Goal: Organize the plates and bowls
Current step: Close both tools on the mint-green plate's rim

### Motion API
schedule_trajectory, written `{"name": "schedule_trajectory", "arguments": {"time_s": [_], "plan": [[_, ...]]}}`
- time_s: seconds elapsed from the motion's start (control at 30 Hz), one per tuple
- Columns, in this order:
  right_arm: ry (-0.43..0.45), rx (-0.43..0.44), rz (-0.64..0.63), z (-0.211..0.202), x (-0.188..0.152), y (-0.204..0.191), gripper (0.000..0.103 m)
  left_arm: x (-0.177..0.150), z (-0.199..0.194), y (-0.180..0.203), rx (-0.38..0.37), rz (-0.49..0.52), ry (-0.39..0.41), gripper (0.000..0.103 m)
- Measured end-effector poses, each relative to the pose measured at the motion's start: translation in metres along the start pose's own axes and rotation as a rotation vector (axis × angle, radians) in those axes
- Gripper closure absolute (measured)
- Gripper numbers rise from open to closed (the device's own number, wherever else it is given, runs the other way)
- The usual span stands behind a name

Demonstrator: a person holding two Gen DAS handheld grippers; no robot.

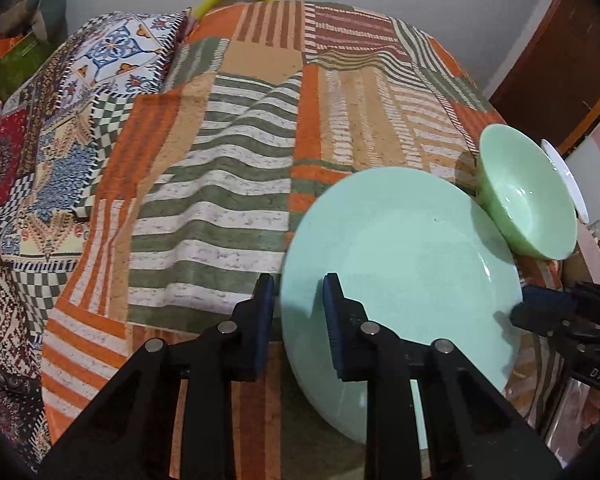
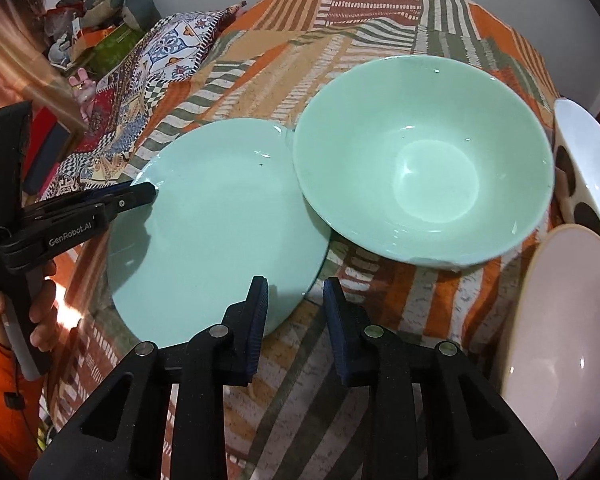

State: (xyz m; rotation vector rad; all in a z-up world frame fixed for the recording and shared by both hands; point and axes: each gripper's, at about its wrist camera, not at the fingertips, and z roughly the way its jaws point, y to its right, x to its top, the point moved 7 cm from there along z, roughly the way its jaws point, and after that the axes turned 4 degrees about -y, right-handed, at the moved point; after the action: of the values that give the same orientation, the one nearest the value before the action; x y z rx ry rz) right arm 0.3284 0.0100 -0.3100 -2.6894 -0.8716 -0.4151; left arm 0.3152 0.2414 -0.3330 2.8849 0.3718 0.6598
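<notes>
From the left wrist, the left gripper [image 1: 298, 312] was seen partly open, its fingers astride the near rim of the mint-green plate [image 1: 400, 260] lying on the striped patchwork cloth [image 1: 220, 160], not visibly clamped. Beyond the plate to the right, a green bowl [image 1: 528, 204] leaned against its rim.

From the right wrist, the right gripper [image 2: 296, 312] stood partly open, one finger over the plate's edge, holding nothing. A pink bowl [image 2: 556, 352] was cut off at right.
</notes>
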Motion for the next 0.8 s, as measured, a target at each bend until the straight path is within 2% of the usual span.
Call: {"name": "schedule_trajectory", "arguments": {"time_s": [0.17, 0.37, 0.63, 0.8], "plan": [[-0.020, -0.012, -0.012, 0.009, 0.004, -0.001, 0.077, -0.005, -0.001, 0.003, 0.010, 0.024, -0.003, 0.079], [-0.025, 0.019, 0.024, 0.007, 0.005, 0.004, 0.076, -0.024, -0.011, 0.007, 0.017, 0.050, -0.026, 0.079], [-0.027, 0.023, -0.010, 0.006, -0.002, -0.005, 0.076, -0.059, -0.029, 0.011, -0.003, 0.052, -0.042, 0.079], [-0.057, 0.009, -0.066, 0.015, -0.004, -0.013, 0.072, -0.068, -0.034, 0.014, 0.009, 0.063, -0.029, 0.078]]}}
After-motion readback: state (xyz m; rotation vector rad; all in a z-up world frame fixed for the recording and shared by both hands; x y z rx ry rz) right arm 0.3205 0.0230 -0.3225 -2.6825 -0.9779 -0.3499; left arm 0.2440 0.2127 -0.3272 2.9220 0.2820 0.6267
